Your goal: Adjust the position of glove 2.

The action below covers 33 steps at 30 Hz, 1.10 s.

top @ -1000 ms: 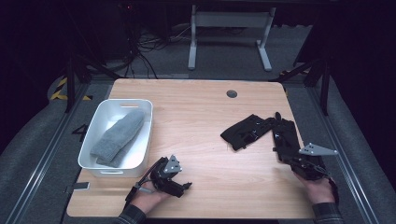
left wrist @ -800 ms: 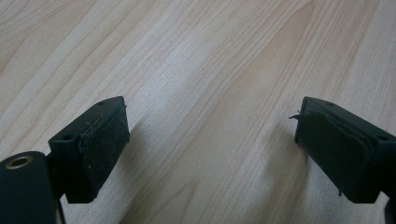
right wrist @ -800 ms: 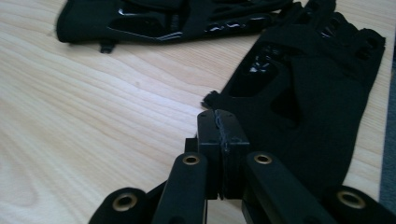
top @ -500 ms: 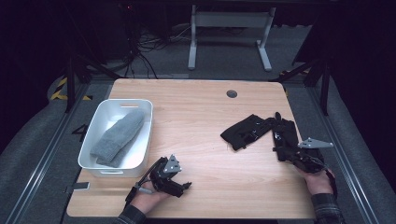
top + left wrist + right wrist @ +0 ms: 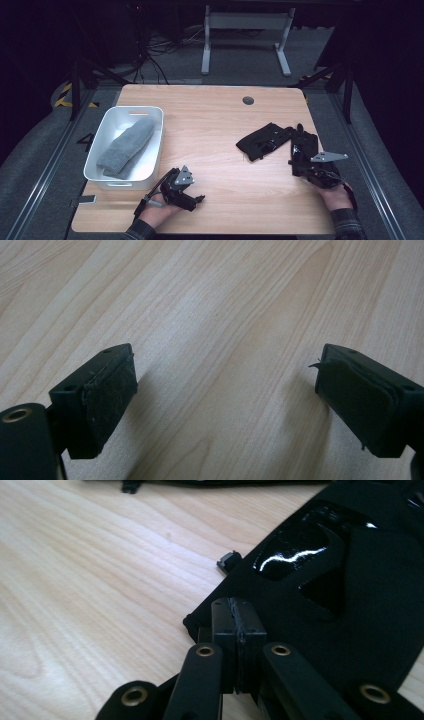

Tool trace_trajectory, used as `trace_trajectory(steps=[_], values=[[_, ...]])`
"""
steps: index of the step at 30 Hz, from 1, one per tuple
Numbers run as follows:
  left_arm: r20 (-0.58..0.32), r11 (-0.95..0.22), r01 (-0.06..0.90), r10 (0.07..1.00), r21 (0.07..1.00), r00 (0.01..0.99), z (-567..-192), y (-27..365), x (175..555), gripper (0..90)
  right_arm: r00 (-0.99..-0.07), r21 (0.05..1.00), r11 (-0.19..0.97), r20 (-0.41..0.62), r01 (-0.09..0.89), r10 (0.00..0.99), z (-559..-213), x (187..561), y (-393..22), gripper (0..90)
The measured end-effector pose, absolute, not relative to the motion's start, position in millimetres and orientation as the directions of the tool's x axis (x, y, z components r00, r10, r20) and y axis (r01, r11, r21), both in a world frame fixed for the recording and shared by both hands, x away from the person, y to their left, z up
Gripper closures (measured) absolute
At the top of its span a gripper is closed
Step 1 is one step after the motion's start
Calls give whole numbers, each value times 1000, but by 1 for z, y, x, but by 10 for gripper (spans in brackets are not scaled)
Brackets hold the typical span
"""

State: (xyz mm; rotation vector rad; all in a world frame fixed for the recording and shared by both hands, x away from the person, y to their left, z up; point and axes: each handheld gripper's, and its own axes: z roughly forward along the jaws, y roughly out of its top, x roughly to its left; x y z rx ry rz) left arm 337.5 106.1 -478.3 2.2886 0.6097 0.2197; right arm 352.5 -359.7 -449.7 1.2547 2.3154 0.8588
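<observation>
The wooden table (image 5: 215, 125) is brightly lit from above while the room around is dark; close views are soft, with glare on the black glove (image 5: 320, 555).

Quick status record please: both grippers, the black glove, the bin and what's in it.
left gripper: open, jaws wide over bare wood
right gripper: jaws together at the edge of the black glove; cannot tell if fabric is pinched
second black glove: flat on table, beside the first
white bin: at table's left
grey sock: lying in the bin
</observation>
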Motion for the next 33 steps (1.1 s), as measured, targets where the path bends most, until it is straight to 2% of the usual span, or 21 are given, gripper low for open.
trace_trajectory(steps=[25,33], values=[[-20,-611,355,485,707,874,-478,106,338,103,-679,658,494,36,569,734,-451,318,-321,900],[-20,-612,355,484,707,875,-478,106,339,103,-740,636,586,-34,502,671,-450,304,-294,900]])
